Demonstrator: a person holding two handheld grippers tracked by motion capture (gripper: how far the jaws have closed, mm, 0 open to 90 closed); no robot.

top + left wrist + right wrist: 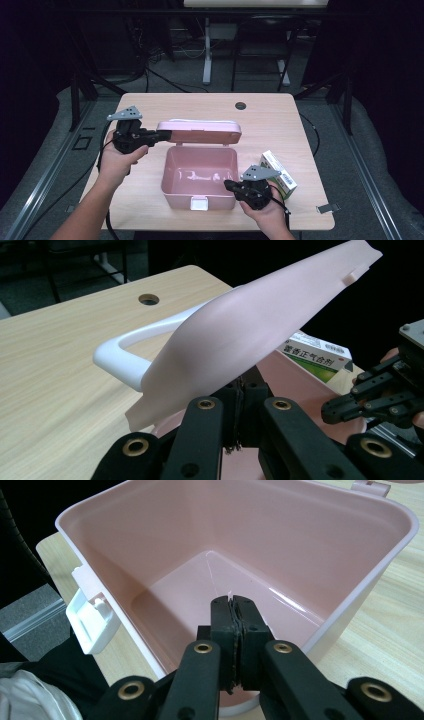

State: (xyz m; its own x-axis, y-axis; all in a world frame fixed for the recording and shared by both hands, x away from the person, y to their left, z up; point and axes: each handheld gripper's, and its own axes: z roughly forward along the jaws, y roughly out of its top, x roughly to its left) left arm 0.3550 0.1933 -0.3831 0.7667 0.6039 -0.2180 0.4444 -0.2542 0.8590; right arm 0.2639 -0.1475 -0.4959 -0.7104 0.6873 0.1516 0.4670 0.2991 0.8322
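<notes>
1. High view, nearest the person: the right gripper (pixel 231 186) sits in the right hand (pixel 265 207) at the front right corner of the pink box (pixel 200 176), its tips just over the box's right rim.
2. In the right gripper view its two jaws are pressed flat together above the open box (pixel 150 545), with no object between the pads; a thin pale sliver sticks up at the very tip, and I cannot tell what it is.
3. The box stands open on the wooden table (pixel 150 205), near its front edge. Its inside holds no objects, and a white latch (pixel 199 203) hangs on the front wall.
4. Just right of the box, close behind the right gripper, a white and green medicine carton (pixel 278 172) lies on the table, apart from the box wall.
5. Farther back, the pink lid (pixel 200 131) stands raised along the box's rear edge, tilted up and open.
6. The left gripper (pixel 162 135), in the left hand (pixel 117 157), reaches level from the left and meets the lid's left end.
7. In the left gripper view its jaws are closed tight on the lid's edge (pixel 235 340), which sweeps up and away over them.
8. The lid's white handle (pixel 125 352) juts out to the side, over the tabletop.
9. Farthest off, a round cable hole (pixel 240 105) sits near the table's back edge.
</notes>
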